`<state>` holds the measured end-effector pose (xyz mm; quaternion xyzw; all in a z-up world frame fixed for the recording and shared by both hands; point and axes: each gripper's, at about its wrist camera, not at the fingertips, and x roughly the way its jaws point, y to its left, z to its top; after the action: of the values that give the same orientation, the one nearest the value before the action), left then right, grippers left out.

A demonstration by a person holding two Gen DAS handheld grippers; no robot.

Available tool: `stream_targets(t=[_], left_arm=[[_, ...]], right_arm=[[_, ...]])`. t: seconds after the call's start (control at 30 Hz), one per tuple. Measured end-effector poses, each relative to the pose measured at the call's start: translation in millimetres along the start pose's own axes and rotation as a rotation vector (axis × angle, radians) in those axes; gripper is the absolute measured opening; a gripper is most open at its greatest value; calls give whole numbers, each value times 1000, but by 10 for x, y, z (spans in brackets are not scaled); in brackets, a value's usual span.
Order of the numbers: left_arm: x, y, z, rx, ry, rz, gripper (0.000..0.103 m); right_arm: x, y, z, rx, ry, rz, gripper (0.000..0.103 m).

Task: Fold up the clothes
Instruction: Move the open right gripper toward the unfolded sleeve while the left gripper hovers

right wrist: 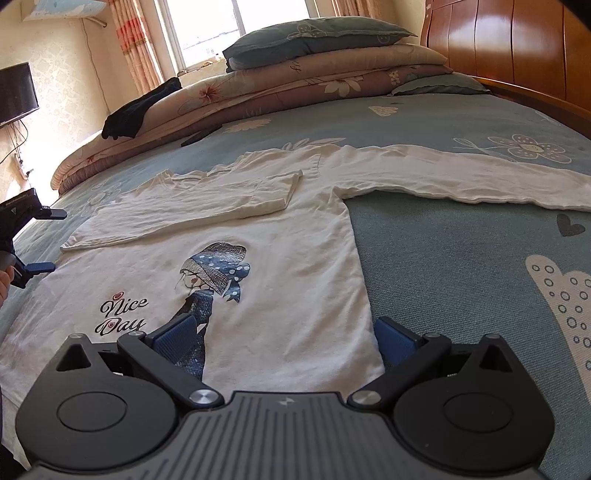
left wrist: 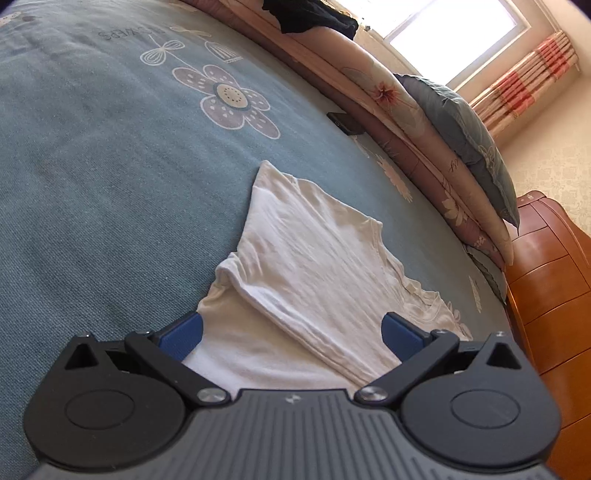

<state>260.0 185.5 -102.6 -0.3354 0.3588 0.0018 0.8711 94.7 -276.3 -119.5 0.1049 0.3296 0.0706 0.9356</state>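
Bed with blue-grey flower-print cover (right wrist: 443,236) carries the white long-sleeved cotton shirt with a girl print (right wrist: 258,266), laid flat, one sleeve already folded across the chest, the other stretched out for folding. Left tongs (left wrist: 291,334) wide over the shirt's edge. Right tongs (right wrist: 284,338) wide above the hem, holding nothing.

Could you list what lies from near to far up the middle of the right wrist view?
Right gripper → white shirt → folded sleeve → blue bedsheet → stacked quilts → pillow → window.
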Motion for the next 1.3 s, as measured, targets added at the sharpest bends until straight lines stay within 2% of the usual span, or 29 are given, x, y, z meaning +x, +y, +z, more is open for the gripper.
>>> stream_targets(t=[0.1, 0.27, 0.4, 0.47, 0.6, 0.73, 0.83, 0.93, 1.03, 1.13, 1.23, 1.3], left_arm=[[-236, -7, 54, 29, -23, 37, 102], [-781, -115, -146, 110, 9, -83, 102], [-944, -134, -485, 153, 115, -134, 102], [-952, -110, -668, 177, 165, -115, 102], [-890, -6, -939, 212, 241, -8, 102], [-938, -8, -1020, 228, 232, 42, 102], [-1020, -300, -1037, 309, 194, 16, 102], [-1021, -729, -1116, 424, 141, -40, 102], [-887, -1157, -1295, 520, 100, -91, 102], [-653, -1532, -1512, 564, 78, -137, 102], [-377, -1840, -1691, 567, 131, -160, 102], [-245, -1995, -1816, 609, 142, -124, 102]], right_arm=[[12, 25, 2, -8, 7, -2, 103], [23, 46, -11, -25, 14, -10, 103], [33, 101, -53, -68, 11, -31, 103], [44, 134, -79, -97, 9, -45, 103], [43, 154, -112, -124, 1, -53, 103], [-4, 52, -92, -75, -5, -7, 103], [-54, -3, -50, -42, 5, 31, 103], [-122, -71, 2, 5, -2, 90, 103], [-223, -188, 83, 65, -38, 133, 103], [-313, -349, 197, 139, -76, 140, 103], [-382, -555, 360, 208, -107, 141, 103], [-393, -722, 525, 231, -124, 150, 103]])
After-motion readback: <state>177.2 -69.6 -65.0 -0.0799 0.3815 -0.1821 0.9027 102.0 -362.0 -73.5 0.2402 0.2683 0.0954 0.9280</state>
